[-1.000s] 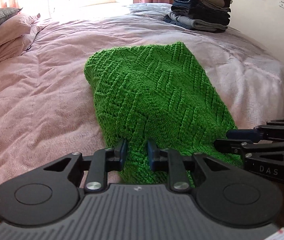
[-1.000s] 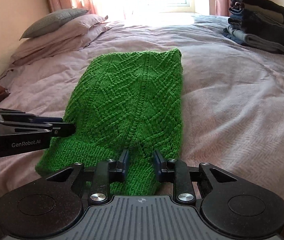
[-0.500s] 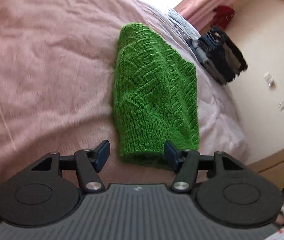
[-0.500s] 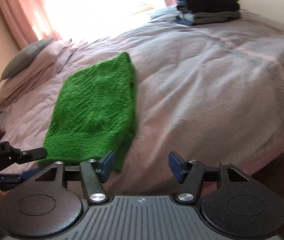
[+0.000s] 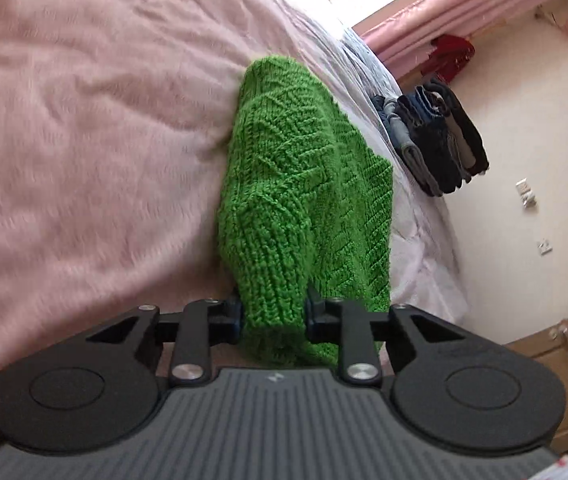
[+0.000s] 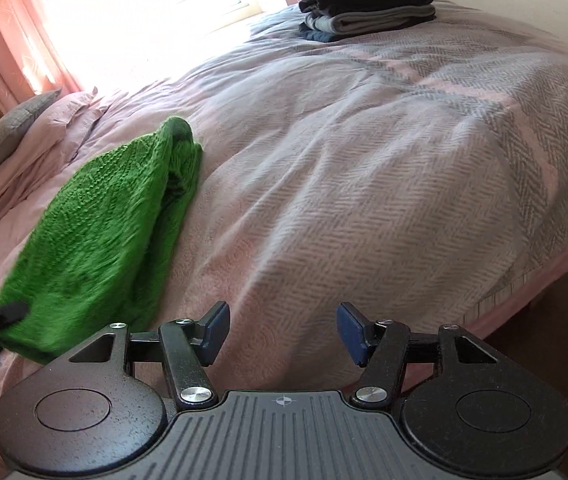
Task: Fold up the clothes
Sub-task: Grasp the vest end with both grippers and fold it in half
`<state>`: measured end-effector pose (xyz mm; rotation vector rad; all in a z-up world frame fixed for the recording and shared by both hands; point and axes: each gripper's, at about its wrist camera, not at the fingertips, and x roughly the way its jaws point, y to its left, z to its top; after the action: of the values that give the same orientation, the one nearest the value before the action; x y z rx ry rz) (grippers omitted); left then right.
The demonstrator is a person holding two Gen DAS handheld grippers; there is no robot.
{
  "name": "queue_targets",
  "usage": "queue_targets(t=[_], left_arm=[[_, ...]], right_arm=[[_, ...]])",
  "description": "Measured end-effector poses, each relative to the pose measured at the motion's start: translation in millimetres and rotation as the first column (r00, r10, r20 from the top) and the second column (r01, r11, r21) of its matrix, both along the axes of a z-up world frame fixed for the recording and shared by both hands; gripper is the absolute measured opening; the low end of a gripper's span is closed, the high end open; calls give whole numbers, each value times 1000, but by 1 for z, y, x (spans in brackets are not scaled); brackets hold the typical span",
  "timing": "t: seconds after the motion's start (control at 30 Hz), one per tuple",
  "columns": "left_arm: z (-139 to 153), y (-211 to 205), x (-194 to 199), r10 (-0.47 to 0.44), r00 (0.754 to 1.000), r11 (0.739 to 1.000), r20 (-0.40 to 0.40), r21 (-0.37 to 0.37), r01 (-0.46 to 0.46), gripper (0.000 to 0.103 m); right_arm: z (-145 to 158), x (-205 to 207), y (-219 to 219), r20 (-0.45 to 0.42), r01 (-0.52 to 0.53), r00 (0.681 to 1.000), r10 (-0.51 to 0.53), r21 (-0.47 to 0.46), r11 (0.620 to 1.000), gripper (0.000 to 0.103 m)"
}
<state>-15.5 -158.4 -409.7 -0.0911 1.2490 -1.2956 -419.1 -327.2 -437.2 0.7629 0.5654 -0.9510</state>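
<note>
The thick green knitted sweater [image 5: 308,184] was being clenched by the left tool [image 5: 273,314], probably for folding; the right tool [image 6: 282,330] was held released.

No legible text — perhaps from blur.

A bright green chunky-knit sweater [image 5: 308,184] with a zigzag pattern lies lengthwise on the bed, its near end bunched and raised, one long edge doubled over.
</note>
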Motion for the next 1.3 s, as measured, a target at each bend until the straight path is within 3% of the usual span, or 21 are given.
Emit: queue_targets(t=[0.1, 0.2, 0.3, 0.4, 0.47, 0.5, 0.6, 0.63, 0.8, 0.87, 0.93, 1.0, 1.1, 1.2, 1.3], left_arm=[[38, 2, 38, -13, 988, 1000, 153, 1, 13, 21], [66, -1, 73, -17, 947, 1000, 320, 17, 12, 21], [61, -6, 105, -40, 919, 998, 392, 53, 21, 22], [31, -5, 121, 12, 952, 997, 306, 66, -34, 28], [17, 11, 124, 81, 968, 996, 237, 23, -88, 34], [13, 22, 123, 123, 972, 992, 200, -4, -124, 42], [-4, 56, 122, 271, 963, 961, 17, -56, -269, 60], [-9, 63, 118, 292, 956, 954, -32, -57, -293, 60], [-19, 67, 81, 241, 969, 969, -62, -43, -244, 62], [-27, 62, 71, 226, 971, 973, -77, -34, -229, 59], [-30, 59, 65, 231, 971, 972, -69, -39, -234, 35], [-24, 59, 67, 219, 976, 974, -24, -52, -220, 26], [-3, 63, 81, 181, 983, 981, 41, -76, -177, 22], [18, 73, 103, 200, 967, 978, 160, -96, -186, 19], [19, 79, 121, 202, 945, 979, 257, -44, -197, 9]], right_arm=[[1, 5, -5, 7, -27, 1000, 27, -3, 1000, 56], [1, 16, -16, 35, -64, 997, 63, 8, 998, 56], [2, 36, -31, 90, -123, 989, 120, 23, 992, 56], [4, 59, -54, 165, -209, 965, 202, 27, 978, 56], [3, 72, -78, 248, -253, 941, 232, 54, 966, 56], [1, 77, -92, 306, -265, 924, 230, 77, 961, 57], [-15, 93, -136, 470, -301, 864, 183, 190, 934, 68], [-24, 100, -150, 505, -311, 848, 160, 231, 922, 70], [-67, 136, -196, 611, -435, 781, 127, 387, 813, 73], [-70, 146, -202, 639, -498, 750, 171, 376, 781, 72], [-68, 154, -200, 596, -519, 768, 236, 362, 774, 41], [-67, 149, -190, 582, -511, 776, 242, 355, 783, 31], [-61, 130, -160, 594, -475, 786, 172, 403, 782, 28], [-50, 116, -110, 583, -461, 793, 174, 390, 797, 27], [-46, 111, -78, 514, -393, 835, 198, 306, 867, 33]])
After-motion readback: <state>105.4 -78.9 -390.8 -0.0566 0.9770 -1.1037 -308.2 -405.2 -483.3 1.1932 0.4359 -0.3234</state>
